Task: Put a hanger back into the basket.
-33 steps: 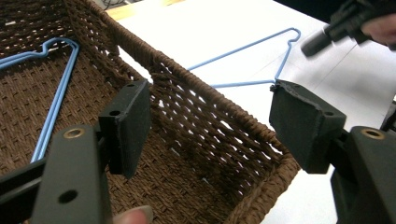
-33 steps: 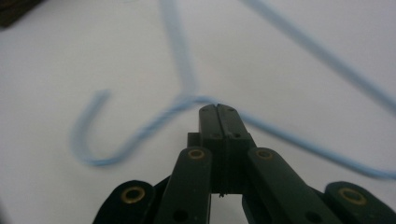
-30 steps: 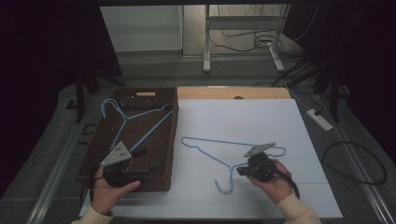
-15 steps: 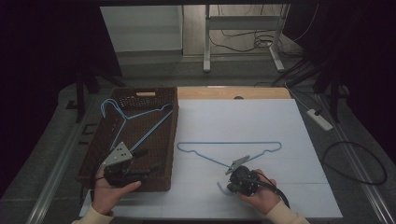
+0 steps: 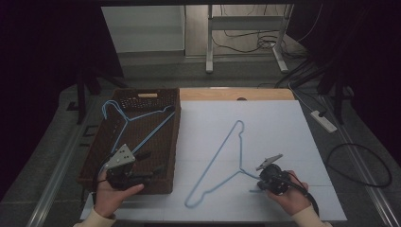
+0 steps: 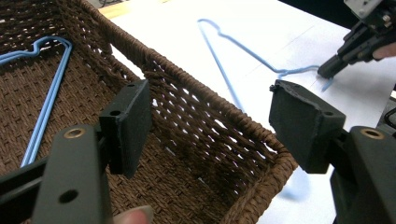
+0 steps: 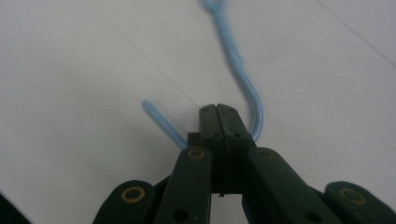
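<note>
Swinging is the change I log here: the blue hanger on the table [image 5: 222, 156] has turned since a second ago, when it lay flat across the white sheet with its long bar running left to right; now that bar points far-and-near on a slant, one shoulder tip up at the far middle of the sheet and the other at the near left. My right hand-held gripper [image 5: 263, 178] has come nearer and a bit left with it, and its jaws are clamped shut on the hanger's hook, which the right gripper view confirms, the blue wire curling round both sides of the closed tips [image 7: 218, 122]. I read that as dragging the hanger by the hook to line it up for the wicker basket [image 5: 165, 142], so the transfer is started but not done; it looks flat on the table, as far as I can tell. Left hand-held gripper [image 5: 150, 166] hasn't moved, hovering with jaws apart and nothing between them over the near right corner of the basket, whose rim shows between the pads [image 6: 126, 126]. A second blue hanger [image 5: 137, 120] already lies inside the basket, toward its far left. The held hanger sits just right of the basket, apart from its wall, hook end nearest my right hand [image 5: 293, 196].
</note>
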